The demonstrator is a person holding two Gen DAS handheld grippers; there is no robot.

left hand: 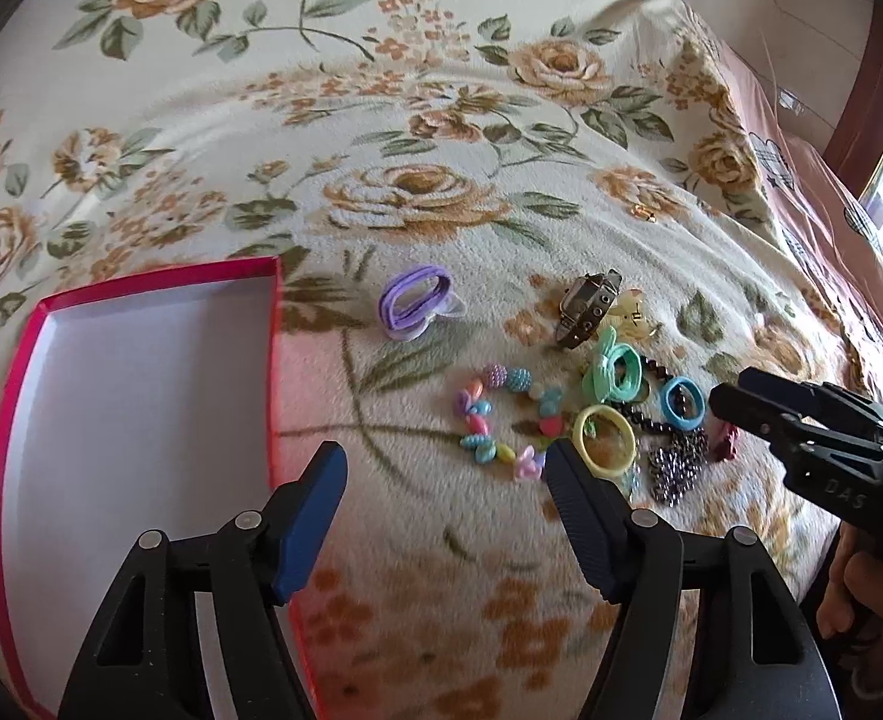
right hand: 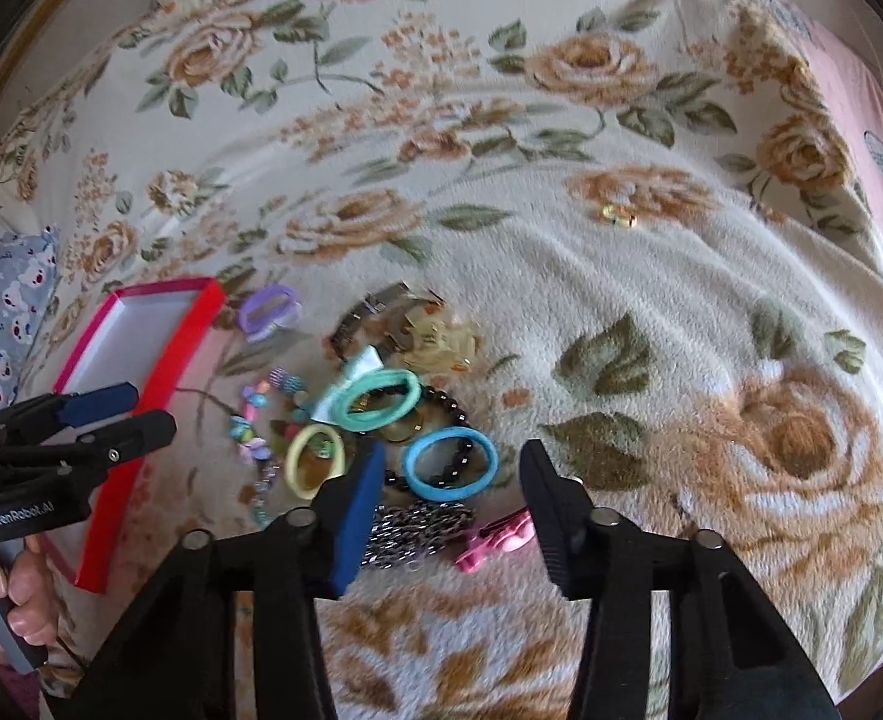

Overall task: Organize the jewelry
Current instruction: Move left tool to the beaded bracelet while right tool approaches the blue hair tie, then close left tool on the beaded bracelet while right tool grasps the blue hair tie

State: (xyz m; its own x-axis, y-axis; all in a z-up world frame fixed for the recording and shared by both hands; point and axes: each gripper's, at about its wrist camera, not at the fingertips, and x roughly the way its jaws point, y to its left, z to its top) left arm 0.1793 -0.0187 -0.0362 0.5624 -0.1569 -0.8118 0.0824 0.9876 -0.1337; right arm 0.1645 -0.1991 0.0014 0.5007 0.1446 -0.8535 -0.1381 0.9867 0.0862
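plastic and bead jewelry [right hand: 375, 438] heaped on my floral blanket [right hand: 651, 312], right of the empty red box [left hand: 141, 396]. my left gripper [left hand: 444, 474] and right gripper [right hand: 450, 474]: both part-open, holding nothing. risk: tangled chains dragging neighbours along.

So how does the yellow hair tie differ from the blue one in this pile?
The yellow hair tie is a thinner band, while the blue hair tie is thicker. The yellow one lies on the side of the pile nearer the pink box; the blue one lies on the far side from it. Dark beads show through the blue ring, small greenish bits through the yellow. Both are closed loops lying flat on the floral blanket, ungripped.
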